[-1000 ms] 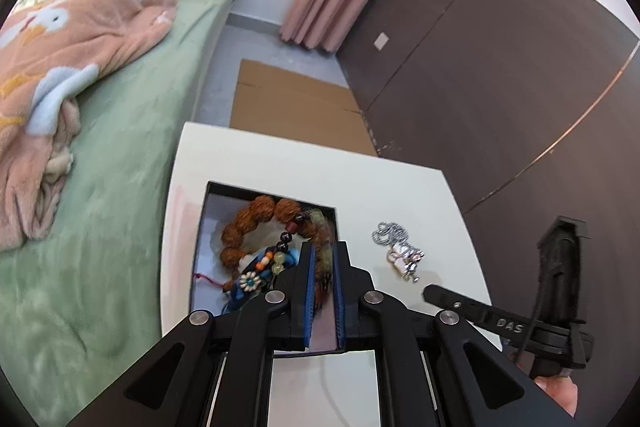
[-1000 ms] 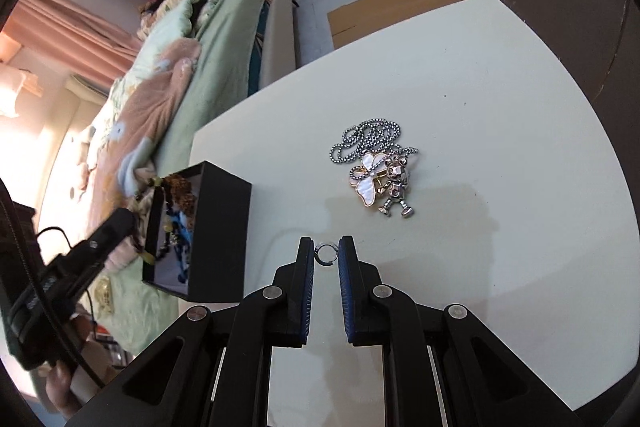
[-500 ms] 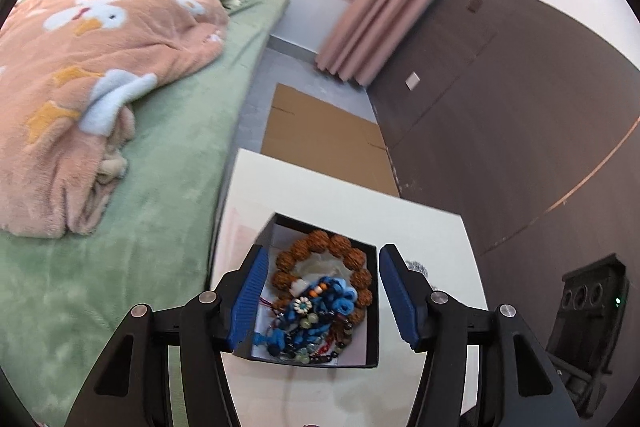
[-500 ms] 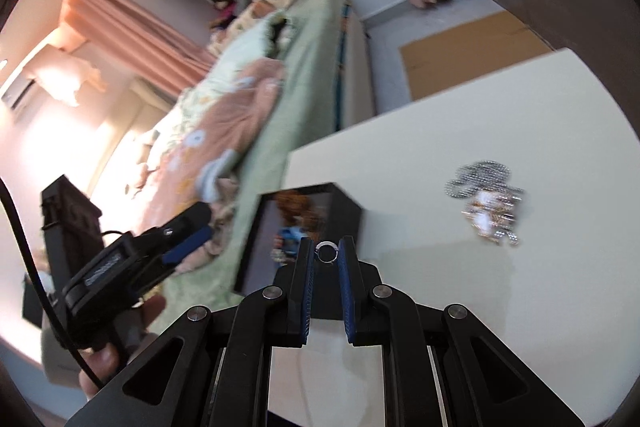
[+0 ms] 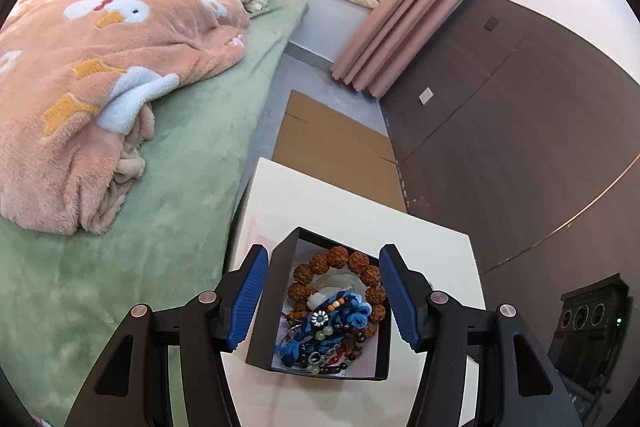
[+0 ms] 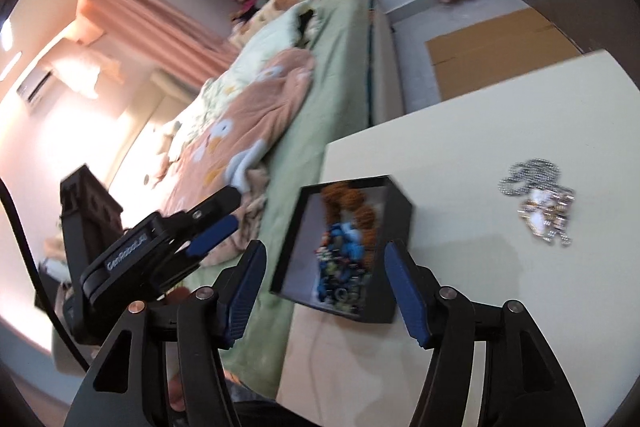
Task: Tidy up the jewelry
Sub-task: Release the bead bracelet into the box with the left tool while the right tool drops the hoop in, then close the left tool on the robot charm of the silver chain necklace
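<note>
my left gripper [image 5: 322,293] hangs wide, nothing pinched; my right gripper [image 6: 324,289] is opening, pads clear. the black box [image 5: 260,323] sits at the white table's [image 5: 432,247] left edge, beside the green bed [image 5: 168,211]. beaded bracelets [image 5: 336,311] fill it. a silver necklace [image 6: 538,197] lies well right.

Box [image 5: 264,311]: small, black, open-topped, with a pale lining; stands at the near left part of the white tabletop [image 5: 400,227], close to the edge beside the bed.

Bracelet [image 5: 340,261]: large knobbly brown beads in a ring, lying inside the box along its far side.

Bead tangle [image 5: 324,331]: blue cord, one small white flower bead, green, orange and dark beads, heaped in the near half of the box.

Necklace [image 6: 538,193]: silver ball chain with pale and gold-toned charms, bunched in a loose pile on the bare tabletop, well apart from the box.
</note>
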Action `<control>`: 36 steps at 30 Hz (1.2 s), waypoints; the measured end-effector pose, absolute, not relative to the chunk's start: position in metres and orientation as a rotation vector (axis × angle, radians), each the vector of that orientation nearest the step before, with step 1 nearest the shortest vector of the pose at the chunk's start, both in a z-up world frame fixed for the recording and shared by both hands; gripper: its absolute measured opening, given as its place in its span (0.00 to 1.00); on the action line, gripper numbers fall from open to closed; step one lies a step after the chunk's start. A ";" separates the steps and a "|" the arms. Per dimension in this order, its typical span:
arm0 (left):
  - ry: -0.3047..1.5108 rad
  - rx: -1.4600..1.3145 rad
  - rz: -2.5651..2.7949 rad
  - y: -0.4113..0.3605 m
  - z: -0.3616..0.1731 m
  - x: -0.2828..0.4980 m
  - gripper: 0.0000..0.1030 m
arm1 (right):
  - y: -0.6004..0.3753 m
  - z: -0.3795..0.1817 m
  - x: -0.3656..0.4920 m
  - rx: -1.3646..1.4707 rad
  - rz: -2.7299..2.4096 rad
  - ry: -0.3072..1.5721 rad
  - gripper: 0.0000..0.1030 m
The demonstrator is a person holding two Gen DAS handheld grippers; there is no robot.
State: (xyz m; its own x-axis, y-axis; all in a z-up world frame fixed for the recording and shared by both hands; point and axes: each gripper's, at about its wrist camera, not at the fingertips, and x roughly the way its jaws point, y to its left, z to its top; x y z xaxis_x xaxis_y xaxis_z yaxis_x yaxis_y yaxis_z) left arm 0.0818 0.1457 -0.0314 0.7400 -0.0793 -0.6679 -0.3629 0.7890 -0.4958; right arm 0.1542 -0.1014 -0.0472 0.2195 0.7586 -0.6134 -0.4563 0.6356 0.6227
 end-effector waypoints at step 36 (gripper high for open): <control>0.696 -0.404 0.023 0.012 -0.031 0.103 0.98 | -0.281 -0.033 0.162 0.471 0.423 0.990 0.92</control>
